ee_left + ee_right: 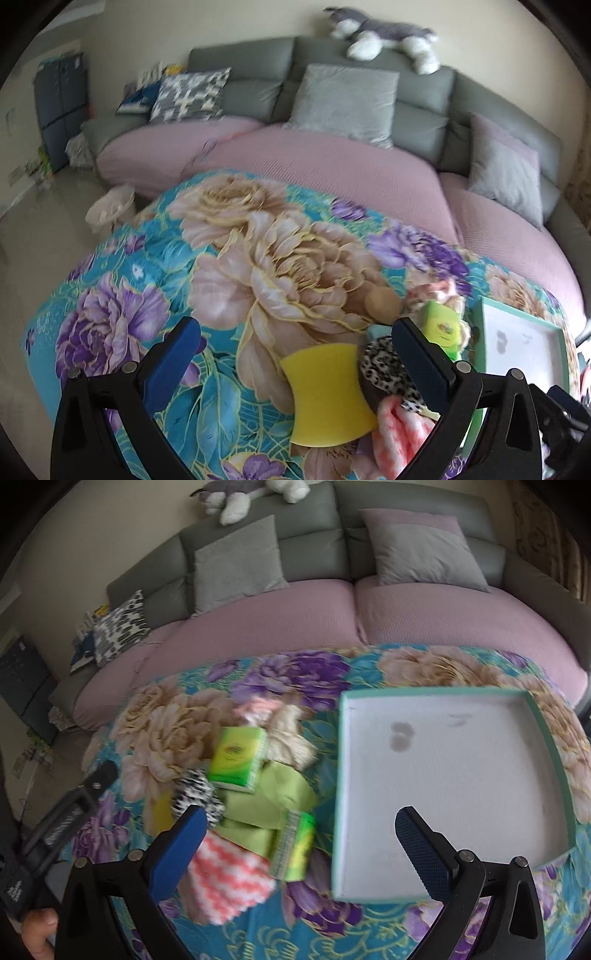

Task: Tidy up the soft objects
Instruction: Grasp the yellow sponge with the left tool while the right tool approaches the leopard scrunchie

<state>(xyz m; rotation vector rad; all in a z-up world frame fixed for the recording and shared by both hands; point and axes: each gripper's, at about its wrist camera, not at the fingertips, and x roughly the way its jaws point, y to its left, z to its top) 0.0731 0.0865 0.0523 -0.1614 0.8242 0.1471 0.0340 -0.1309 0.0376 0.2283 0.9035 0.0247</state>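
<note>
Floral cloth (332, 934): pink towel (229, 882) beside right claw (301, 834)

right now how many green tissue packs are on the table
2. One tissue pack lies flat in the middle of the pile, beside the cream cloth. The other sits nearer, close to the tray. More may be hidden underneath.
</note>
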